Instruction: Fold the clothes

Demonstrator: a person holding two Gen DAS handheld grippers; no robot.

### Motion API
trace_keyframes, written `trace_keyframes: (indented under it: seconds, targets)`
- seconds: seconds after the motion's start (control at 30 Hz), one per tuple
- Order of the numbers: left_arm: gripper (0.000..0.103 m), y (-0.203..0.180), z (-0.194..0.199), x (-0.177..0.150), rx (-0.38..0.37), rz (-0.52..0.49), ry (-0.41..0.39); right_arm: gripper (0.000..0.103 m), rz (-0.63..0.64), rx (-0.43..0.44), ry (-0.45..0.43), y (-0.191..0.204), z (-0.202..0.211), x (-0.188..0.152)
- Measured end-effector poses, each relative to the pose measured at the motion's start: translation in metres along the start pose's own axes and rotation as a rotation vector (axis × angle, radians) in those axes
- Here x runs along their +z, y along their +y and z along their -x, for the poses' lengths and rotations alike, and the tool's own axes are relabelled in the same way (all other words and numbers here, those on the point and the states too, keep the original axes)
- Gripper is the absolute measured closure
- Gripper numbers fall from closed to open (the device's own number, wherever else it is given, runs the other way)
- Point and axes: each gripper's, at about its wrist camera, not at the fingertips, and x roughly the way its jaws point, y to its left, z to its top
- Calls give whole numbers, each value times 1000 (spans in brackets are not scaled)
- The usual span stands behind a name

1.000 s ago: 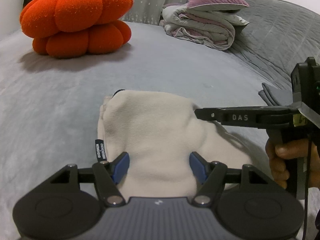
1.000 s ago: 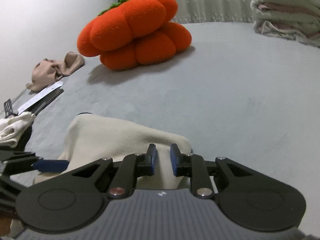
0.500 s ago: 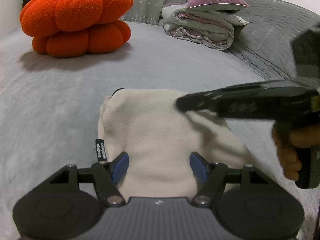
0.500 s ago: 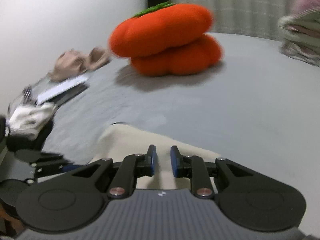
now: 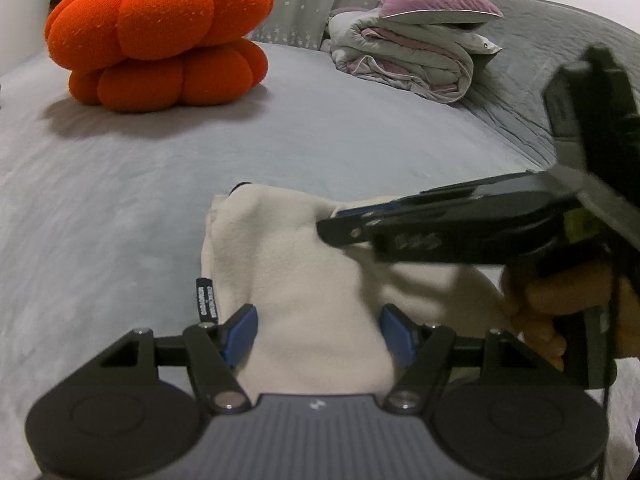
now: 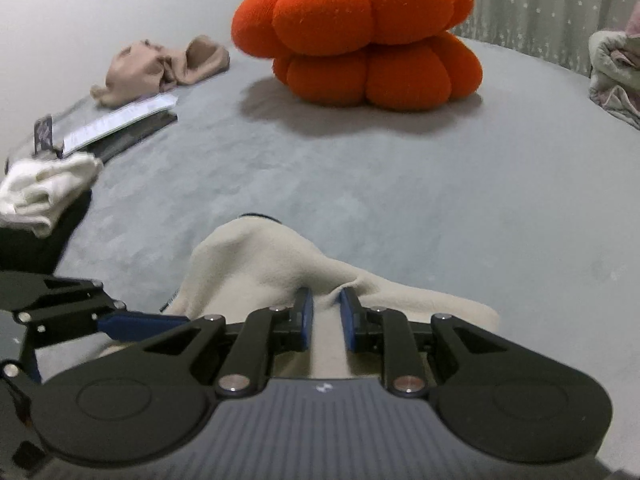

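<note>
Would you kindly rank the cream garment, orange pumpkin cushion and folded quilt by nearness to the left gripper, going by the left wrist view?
1. Cream garment, directly between the left gripper's fingers.
2. Orange pumpkin cushion, far back on the left.
3. Folded quilt, far back on the right; too close to the cushion to rank firmly.

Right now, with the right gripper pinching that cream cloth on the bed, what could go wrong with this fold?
1. The right gripper pinches only a thin ridge of the cream cloth; it may slip free mid-fold.
2. The left gripper straddles the cloth with open jaws, pinning nothing, so the whole piece could drag.
3. The two grippers sit close and may collide.
</note>
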Motion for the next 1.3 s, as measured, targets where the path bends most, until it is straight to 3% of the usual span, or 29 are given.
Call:
trace_keyframes:
  seconds: [0.13,0.4,0.63,0.77,0.97,1.13,1.3]
  targets:
    - [32,4,1,-3,-13,-1,-2,76,-72,37,-66,-12,33,-5]
    - [32,5,2,-1,-12,0,6,73,-62,28,-31,-9,95,-48]
    - [33,4,1,0,-9,1,12,65,-26,-8,-36,4,77,-64]
    - [44,8,13,8,-15,47,-36,65,-6,-38,-55,8,74,-69]
    - [44,-5,21,12,-115,6,-116,65,29,-69,-69,15,71,-73]
    - [39,-20,-4,1,-19,-84,-50,64,44,-85,-69,17,69,-72]
    - [39,-20,-4,0,-14,-74,-38,64,105,-83,-73,19,79,-65]
